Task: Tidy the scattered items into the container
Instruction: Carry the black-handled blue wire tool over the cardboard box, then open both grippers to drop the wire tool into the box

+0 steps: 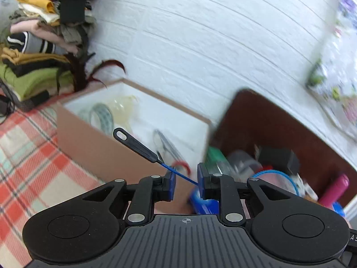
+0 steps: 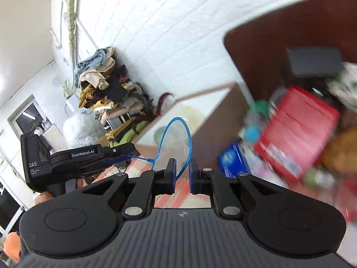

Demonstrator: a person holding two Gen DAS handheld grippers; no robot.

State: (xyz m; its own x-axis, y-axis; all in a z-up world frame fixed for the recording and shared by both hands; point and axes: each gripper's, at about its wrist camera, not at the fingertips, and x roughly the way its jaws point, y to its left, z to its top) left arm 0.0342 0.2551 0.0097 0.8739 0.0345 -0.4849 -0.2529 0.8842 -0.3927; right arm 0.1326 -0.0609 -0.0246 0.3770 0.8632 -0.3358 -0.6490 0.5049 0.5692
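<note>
White brick-pattern wall (image 1: 200, 33) backs the scene, with a pile of folded clothes (image 1: 40, 33) at its left end; below lies a plaid-covered surface (image 1: 26, 145) in red, cream and pale green, and I cannot tell whether it is a bed or a worktop. On it stands the cardboard box (image 1: 89, 143) with a white interior, already holding a roll of tape (image 1: 101, 115) and several blurred items. Beside the box, toward my right, a dark brown tray (image 1: 279, 122) carries a clutter of unsorted goods, among them a pink tube (image 1: 334, 187) and a black box (image 1: 279, 158). The item in hand is a blue cable tool (image 1: 142, 149): a black handle with an eyelet, continued by a thin blue wire that bends into a loop. My left gripper (image 1: 186, 179) has its jaws closed onto the blue wire just behind the handle, which points over the near wall of the box. In the right wrist view, my right gripper (image 2: 182, 172) has its jaws narrowly apart with the blue loop running up from between them; I cannot tell whether the pads actually pinch it. Judged step: carrying the cable tool to the box. The next move calls for advancing both grippers together over the box opening, keeping the loop clear of the rim, then parting the jaws so that handle and loop drop inside. Risk: the springy wire may catch on a pad at release.
</note>
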